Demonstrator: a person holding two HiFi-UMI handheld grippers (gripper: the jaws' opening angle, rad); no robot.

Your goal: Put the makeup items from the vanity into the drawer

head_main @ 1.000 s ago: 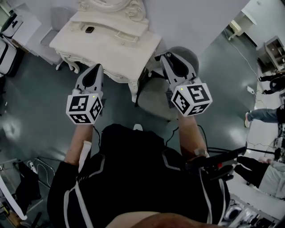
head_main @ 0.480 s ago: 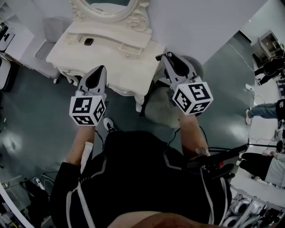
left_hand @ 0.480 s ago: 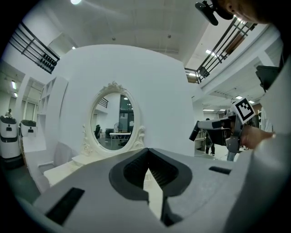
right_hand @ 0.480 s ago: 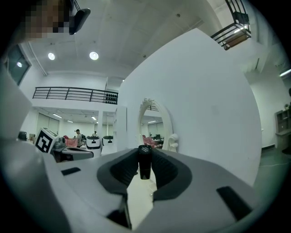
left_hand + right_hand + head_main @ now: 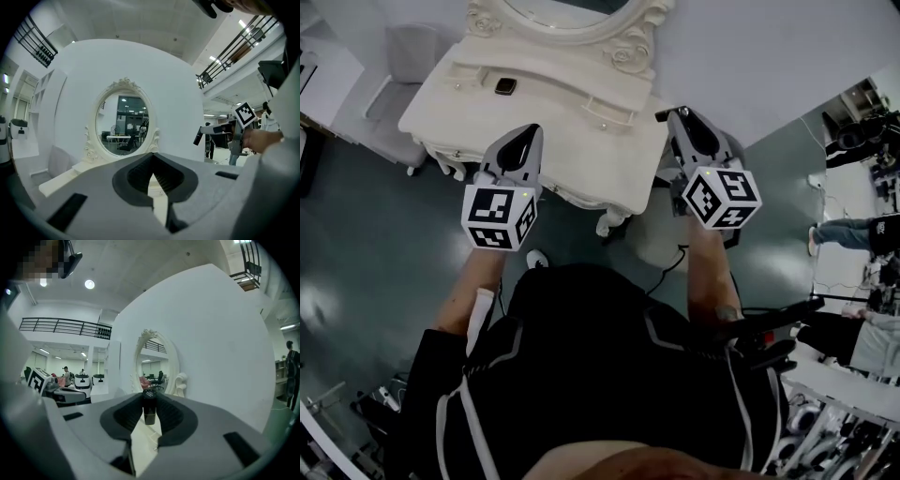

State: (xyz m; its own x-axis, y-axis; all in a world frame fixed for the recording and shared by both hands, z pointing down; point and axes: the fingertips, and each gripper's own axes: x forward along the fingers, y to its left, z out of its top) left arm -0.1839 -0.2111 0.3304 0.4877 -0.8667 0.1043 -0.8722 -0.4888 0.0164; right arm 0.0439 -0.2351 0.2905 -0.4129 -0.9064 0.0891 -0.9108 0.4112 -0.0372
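Observation:
A cream vanity (image 5: 478,117) with an oval mirror (image 5: 581,17) stands ahead of me. A small dark compact (image 5: 504,85) lies on its top. To the right of it, a small drawer (image 5: 612,112) in the raised back shelf looks pulled out a little. My right gripper (image 5: 678,116) hovers by the vanity's right end, shut on a short dark tube (image 5: 149,407) that stands upright between its pads. My left gripper (image 5: 529,132) is over the vanity's front edge; its jaws (image 5: 152,161) meet at the tips with nothing between them. The mirror (image 5: 123,123) faces both gripper views.
A round grey stool (image 5: 661,242) sits on the floor below my right gripper. A grey chair (image 5: 389,66) stands left of the vanity. People (image 5: 853,230) and equipment are at the far right. A white wall (image 5: 750,56) is behind the vanity.
I have stepped closer to the vanity. Both grippers have moved forward, from short of its front edge to over it. The right gripper still holds the dark tube.

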